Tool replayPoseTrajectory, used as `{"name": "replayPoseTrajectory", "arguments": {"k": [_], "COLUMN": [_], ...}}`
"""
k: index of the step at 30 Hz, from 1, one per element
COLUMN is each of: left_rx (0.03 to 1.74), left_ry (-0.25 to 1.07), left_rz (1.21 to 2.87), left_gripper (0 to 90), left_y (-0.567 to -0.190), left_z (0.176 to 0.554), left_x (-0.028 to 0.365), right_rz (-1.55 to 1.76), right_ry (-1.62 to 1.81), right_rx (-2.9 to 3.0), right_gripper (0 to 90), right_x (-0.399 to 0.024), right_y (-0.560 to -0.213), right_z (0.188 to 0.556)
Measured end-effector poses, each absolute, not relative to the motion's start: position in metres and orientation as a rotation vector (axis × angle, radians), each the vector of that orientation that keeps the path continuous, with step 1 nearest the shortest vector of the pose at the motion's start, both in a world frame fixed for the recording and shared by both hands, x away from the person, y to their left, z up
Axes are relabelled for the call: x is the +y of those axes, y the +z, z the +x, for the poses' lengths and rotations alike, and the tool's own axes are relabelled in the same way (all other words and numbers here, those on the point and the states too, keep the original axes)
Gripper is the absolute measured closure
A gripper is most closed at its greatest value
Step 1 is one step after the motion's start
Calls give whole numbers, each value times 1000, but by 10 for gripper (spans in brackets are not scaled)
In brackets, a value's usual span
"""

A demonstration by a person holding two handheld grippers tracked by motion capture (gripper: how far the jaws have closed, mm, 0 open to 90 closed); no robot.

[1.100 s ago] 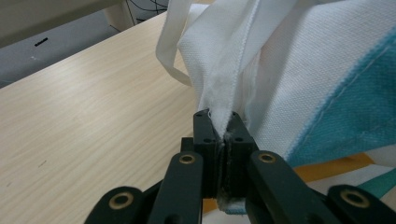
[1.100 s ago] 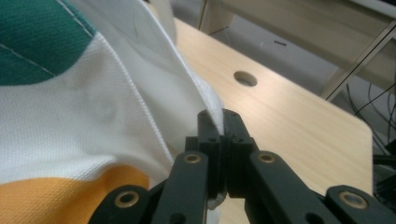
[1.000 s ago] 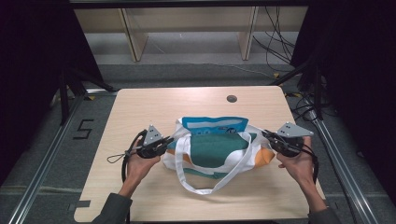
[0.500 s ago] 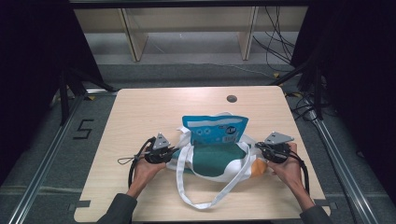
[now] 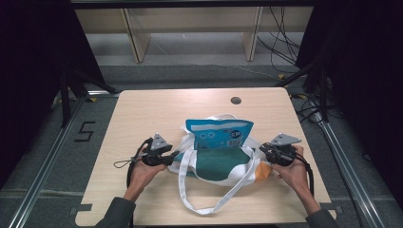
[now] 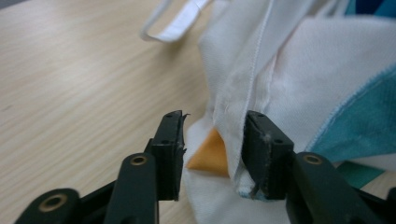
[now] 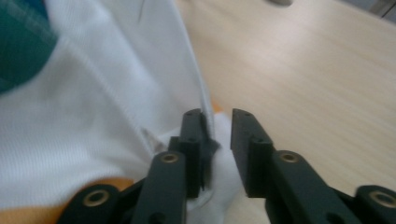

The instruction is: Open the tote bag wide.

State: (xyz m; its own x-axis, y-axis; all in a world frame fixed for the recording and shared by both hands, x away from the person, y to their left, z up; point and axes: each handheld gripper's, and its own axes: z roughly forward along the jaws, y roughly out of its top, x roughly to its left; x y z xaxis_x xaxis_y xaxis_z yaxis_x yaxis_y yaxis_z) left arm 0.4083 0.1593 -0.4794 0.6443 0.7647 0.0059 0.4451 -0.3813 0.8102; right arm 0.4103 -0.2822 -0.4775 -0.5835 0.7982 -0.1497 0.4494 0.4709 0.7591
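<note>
A white tote bag [image 5: 223, 164] with teal and orange patches lies on the wooden table [image 5: 142, 114], and a blue packet [image 5: 218, 135] stands up out of its mouth. My left gripper [image 5: 175, 155] is at the bag's left edge. Its jaws have just been opening, and in the left gripper view [image 6: 214, 126] a white fabric seam [image 6: 243, 93] rests loosely against one jaw with an orange corner [image 6: 210, 156] behind the gap. My right gripper [image 5: 262, 148] is at the bag's right edge. Its jaws [image 7: 217, 119] have also just been opening, with the bag's hem [image 7: 205, 112] lying against one jaw.
A white handle strap [image 5: 209, 206] loops toward the table's near edge. A small dark round hole [image 5: 235, 100] sits at the far side of the tabletop. Bare wood lies to the left and right of the bag. Shelving legs and cables stand beyond the table.
Both grippers came inward and down with the bag, which now rests on the table. Both pairs of jaws have parted from the bag's edges, and the handle strap has dropped forward.
</note>
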Motion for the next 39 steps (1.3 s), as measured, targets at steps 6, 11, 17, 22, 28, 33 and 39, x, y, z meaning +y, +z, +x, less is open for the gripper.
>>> {"name": "replayPoseTrajectory", "arguments": {"k": [6,11,17,22,28,33,39], "left_rx": [994,893,793,795,821,811,787], "left_ry": [387,321,271,255,272,372,372], "left_rz": [1850,1804,1849,1856,1916,2054,2122], "left_gripper": [478,450,414,412,659,752,781], "left_y": [-451,-427,-420,-427,-458,-484,-504], "left_z": [393,373,361,359,359,364,372], "left_x": [175,162,130,114,103,92,92], "right_rz": [1112,1046,973,993,870,795,824], "right_ry": [1160,1264,1324,1344,1148,968,939], "right_rx": [2085,2129,2225,2302,2487,2581,2611], "right_gripper": [608,560,512,483,785,879,885], "right_x": [-292,-287,-270,-254,-224,-206,-206], "right_y": [-440,-409,-402,-406,-441,-473,-487], "right_z": [400,378,362,357,356,359,362]}}
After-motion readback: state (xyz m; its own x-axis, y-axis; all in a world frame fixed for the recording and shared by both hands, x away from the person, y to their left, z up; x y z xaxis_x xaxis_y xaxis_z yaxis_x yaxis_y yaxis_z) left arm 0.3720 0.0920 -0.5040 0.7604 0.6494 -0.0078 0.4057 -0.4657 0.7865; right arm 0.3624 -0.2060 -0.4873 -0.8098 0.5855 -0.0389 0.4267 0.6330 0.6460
